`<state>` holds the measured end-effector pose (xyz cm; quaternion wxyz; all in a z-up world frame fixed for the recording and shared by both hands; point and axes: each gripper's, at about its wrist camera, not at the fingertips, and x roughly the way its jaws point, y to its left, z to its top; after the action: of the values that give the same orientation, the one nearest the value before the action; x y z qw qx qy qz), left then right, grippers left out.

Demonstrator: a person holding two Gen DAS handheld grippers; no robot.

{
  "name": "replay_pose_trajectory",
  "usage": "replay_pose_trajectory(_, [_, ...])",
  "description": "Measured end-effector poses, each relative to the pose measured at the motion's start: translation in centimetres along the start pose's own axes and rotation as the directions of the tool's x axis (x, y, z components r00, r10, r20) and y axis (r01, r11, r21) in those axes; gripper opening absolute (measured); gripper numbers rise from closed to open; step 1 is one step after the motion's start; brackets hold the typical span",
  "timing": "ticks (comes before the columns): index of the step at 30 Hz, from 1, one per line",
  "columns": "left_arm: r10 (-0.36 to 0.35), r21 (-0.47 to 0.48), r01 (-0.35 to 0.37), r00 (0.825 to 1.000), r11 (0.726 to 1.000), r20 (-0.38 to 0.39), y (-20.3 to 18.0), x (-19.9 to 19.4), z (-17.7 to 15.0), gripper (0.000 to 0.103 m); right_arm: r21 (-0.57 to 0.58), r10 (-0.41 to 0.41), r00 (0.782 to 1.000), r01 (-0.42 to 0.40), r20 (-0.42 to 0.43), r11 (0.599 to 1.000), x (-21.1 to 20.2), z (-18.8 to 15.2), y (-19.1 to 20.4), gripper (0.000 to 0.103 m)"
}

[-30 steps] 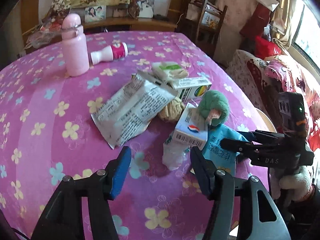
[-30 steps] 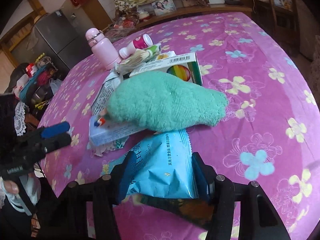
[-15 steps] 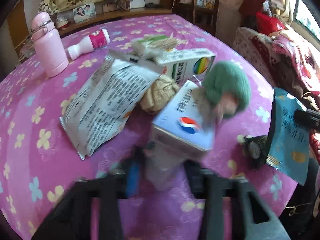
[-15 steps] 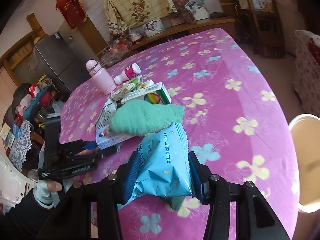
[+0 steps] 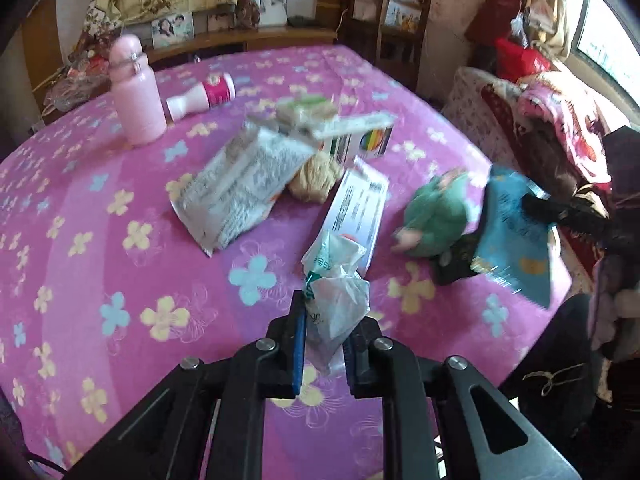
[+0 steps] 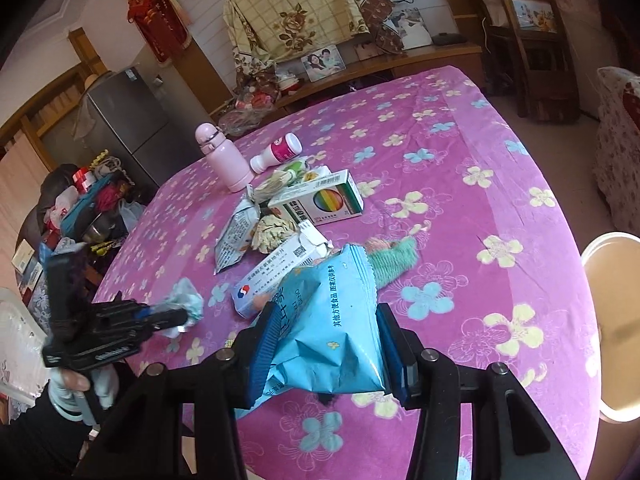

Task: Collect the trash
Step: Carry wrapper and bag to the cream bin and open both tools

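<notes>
My left gripper [image 5: 323,328] is shut on a crumpled clear plastic wrapper [image 5: 336,292] and holds it just above the pink flowered tablecloth [image 5: 120,280]; it also shows in the right wrist view [image 6: 176,316]. My right gripper [image 6: 326,344] is shut on a blue snack bag [image 6: 332,328], lifted above the table's near edge; the bag also shows in the left wrist view [image 5: 516,232]. Left on the table are a white printed packet [image 5: 240,184], a white and blue carton [image 5: 356,216], a rainbow-marked box [image 6: 320,200] and a tan crumpled wad [image 5: 316,178].
A green fuzzy sock [image 5: 436,216] lies by the carton. A pink flask [image 5: 138,92] stands at the far left beside a lying white and pink bottle [image 5: 204,96]. A round stool [image 6: 612,320] stands right of the table. A chair [image 5: 384,32] and sofa [image 5: 540,120] lie beyond.
My left gripper went from open to shut on the plastic wrapper and pulled it back from the carton. My right gripper lifted the blue bag up and back off the table.
</notes>
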<state>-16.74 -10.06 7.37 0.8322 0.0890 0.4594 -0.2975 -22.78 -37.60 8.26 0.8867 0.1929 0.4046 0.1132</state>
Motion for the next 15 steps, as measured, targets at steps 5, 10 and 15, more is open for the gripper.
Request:
replay_pose_trajectory(5, [-0.011,0.030,0.009,0.999,1.000,0.052,-2.4,-1.1,1.4,0.017,-0.002,-0.004,1.000,0.004,0.022,1.000,-0.9,0.2,0.1,0.051])
replay_pose_trajectory(10, [-0.031,0.053,0.028,0.997,0.998,0.064,-5.2,-0.4,2.9,0.017,-0.009,-0.023,0.999,0.024,0.044,1.000,-2.3,0.4,-0.2,0.051])
replay_pose_trajectory(15, [-0.045,0.083,0.038,0.996,0.996,0.076,-8.1,0.4,4.0,0.017,0.005,-0.044,0.997,0.043,0.068,0.999,-3.5,0.8,-1.2,0.051])
